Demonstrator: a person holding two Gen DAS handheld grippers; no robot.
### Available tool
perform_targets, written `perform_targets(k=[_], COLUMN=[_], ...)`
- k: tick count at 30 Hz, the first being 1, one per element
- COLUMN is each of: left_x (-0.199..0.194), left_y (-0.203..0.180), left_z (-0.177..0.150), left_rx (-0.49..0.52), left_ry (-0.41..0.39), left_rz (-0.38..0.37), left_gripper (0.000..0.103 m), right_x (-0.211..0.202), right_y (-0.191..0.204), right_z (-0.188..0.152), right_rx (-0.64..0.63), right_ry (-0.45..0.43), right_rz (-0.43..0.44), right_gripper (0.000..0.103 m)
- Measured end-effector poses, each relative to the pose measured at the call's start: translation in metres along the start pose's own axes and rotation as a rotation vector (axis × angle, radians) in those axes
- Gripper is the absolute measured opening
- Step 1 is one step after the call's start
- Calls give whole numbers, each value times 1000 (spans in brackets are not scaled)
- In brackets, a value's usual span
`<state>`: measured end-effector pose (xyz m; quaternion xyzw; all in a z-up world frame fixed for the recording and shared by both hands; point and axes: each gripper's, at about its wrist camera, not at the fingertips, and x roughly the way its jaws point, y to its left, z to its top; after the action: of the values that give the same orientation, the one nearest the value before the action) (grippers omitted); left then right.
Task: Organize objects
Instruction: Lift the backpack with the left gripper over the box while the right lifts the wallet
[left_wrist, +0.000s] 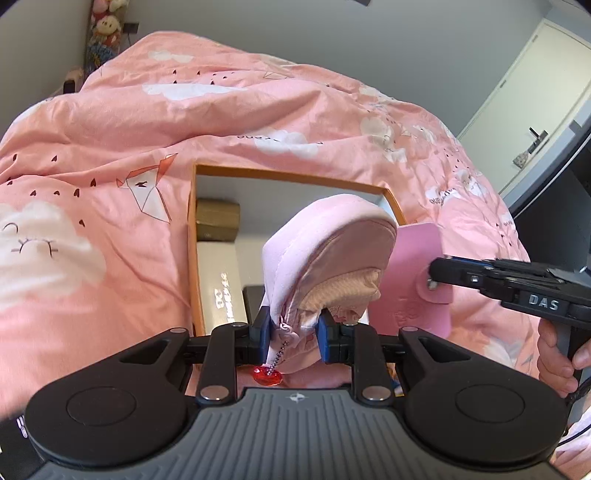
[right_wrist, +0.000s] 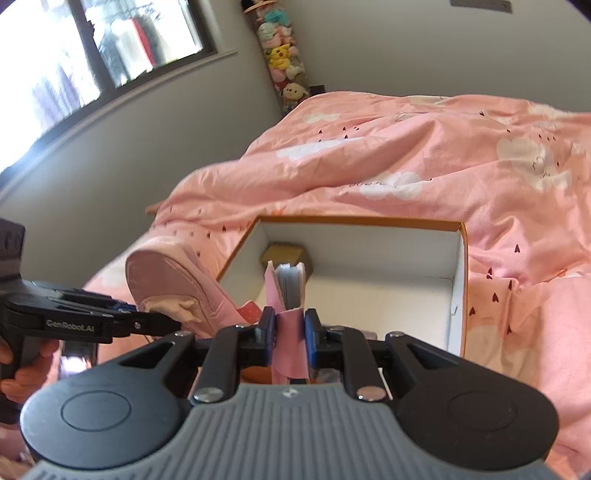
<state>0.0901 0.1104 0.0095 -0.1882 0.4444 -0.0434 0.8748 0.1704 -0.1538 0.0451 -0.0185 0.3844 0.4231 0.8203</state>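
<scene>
My left gripper (left_wrist: 293, 334) is shut on a pale pink zip pouch (left_wrist: 325, 254) with a red gem charm (left_wrist: 266, 376) on a bead chain, held up over the near edge of an orange-rimmed white box (left_wrist: 280, 174). My right gripper (right_wrist: 290, 332) is shut on a pink notebook (right_wrist: 286, 295), held edge-on in front of the same box (right_wrist: 362, 220). The notebook also shows in the left wrist view (left_wrist: 413, 273), right of the pouch. The pouch shows in the right wrist view (right_wrist: 173, 280), to the left.
The box lies on a pink quilt (left_wrist: 110, 147) with clouds. Inside it are a brown carton (left_wrist: 218, 218), a white box (left_wrist: 221, 284) and a dark item (left_wrist: 253, 299). A door (left_wrist: 524, 81) stands at right, a window (right_wrist: 92, 48) and stacked plush toys (right_wrist: 282, 55) behind.
</scene>
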Motion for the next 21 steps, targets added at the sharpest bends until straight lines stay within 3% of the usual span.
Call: perform_targets(k=[8,16,21], left_x=[40,81,95], left_y=[23,29,31], left_z=[47,76,86], left_rx=[-51,-35,-6], left_ry=[58,138,177], left_rz=[39,82,115], left_gripper=[28,28,28], right_x=[36,127,180], right_y=[-33,-64,-79], right_z=[37,47,49], right_rx=[92,195,268], right_ry=[-29,68,156], right_rz=[-21,-17,32], right_gripper=[17,17,17])
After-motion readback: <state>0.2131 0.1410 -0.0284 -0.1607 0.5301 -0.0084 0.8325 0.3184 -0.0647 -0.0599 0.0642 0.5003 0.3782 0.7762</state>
